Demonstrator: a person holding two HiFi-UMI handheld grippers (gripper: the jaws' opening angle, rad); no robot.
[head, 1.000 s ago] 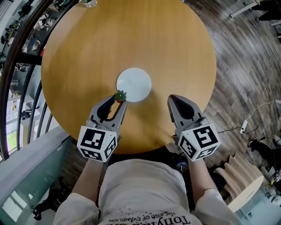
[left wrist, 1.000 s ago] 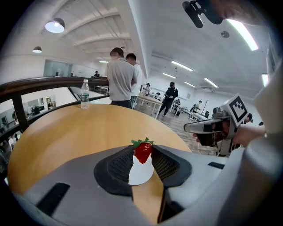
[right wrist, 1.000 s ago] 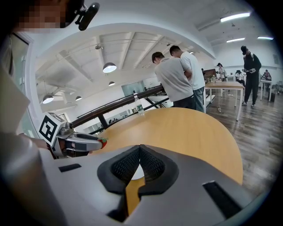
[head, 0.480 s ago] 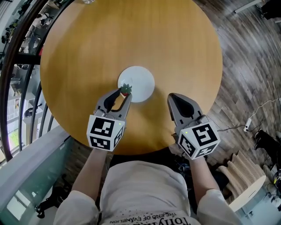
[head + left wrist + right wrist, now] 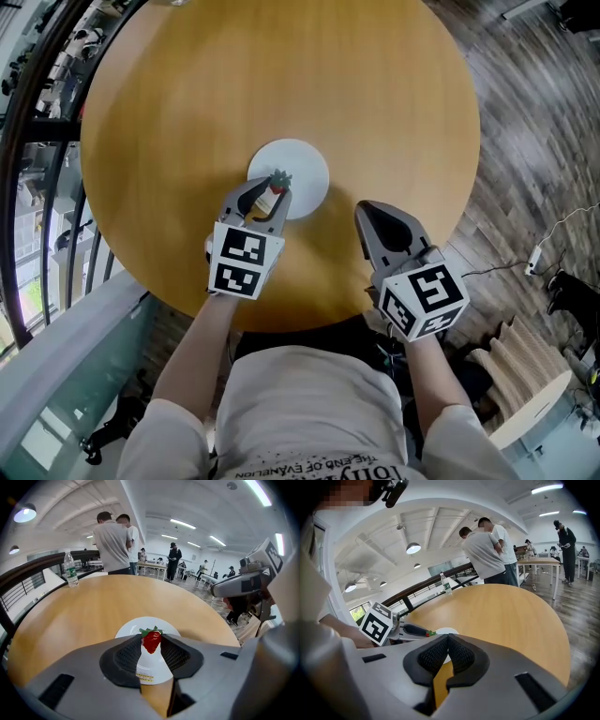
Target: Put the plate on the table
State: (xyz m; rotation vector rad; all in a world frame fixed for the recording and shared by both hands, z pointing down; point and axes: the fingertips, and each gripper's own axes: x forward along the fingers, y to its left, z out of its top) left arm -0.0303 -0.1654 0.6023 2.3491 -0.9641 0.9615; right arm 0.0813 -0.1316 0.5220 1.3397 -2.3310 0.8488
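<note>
**A:** Start nearest the person. What are the tools doing?

**B:** The left tool (image 5: 270, 192) is clamped on a strawberry (image 5: 278, 182) and holds it at the near-left rim of the plate (image 5: 305, 167). I cannot tell whether the fruit touches the plate. The right tool (image 5: 364, 212) hangs to the plate's near right, close to the rim but apart from it. Its jaws are pressed together with nothing between them.

**A:** And the plate itself?

**B:** It lies flat and right way up on the round wooden table (image 5: 281, 75), somewhat nearer the person's edge than the middle. Being round, it has no long axis and faces no particular way.

**A:** The strawberry, then?

**B:** In the left gripper view its leafy cap is on top and its pointed end hangs down. So its long axis runs up and down, and the pads pinch it from either side.

**A:** How much room is there around the plate?

**B:** On the near side, only a band of wood lies between the plate and the table edge, and both tools hang over that band. To the plate's left, the table edge runs close to a dark railing (image 5: 33, 569). To its right there is a wider stretch of wood, which ends over plank floor (image 5: 534, 141). Beyond the plate, the tabletop is open wood right to the far edge.

**A:** Anything out there?

**B:** A water bottle (image 5: 70, 570) stands at the far-left edge, well apart from the plate. Past it, people (image 5: 111, 541) stand on the floor beyond the table.
</note>
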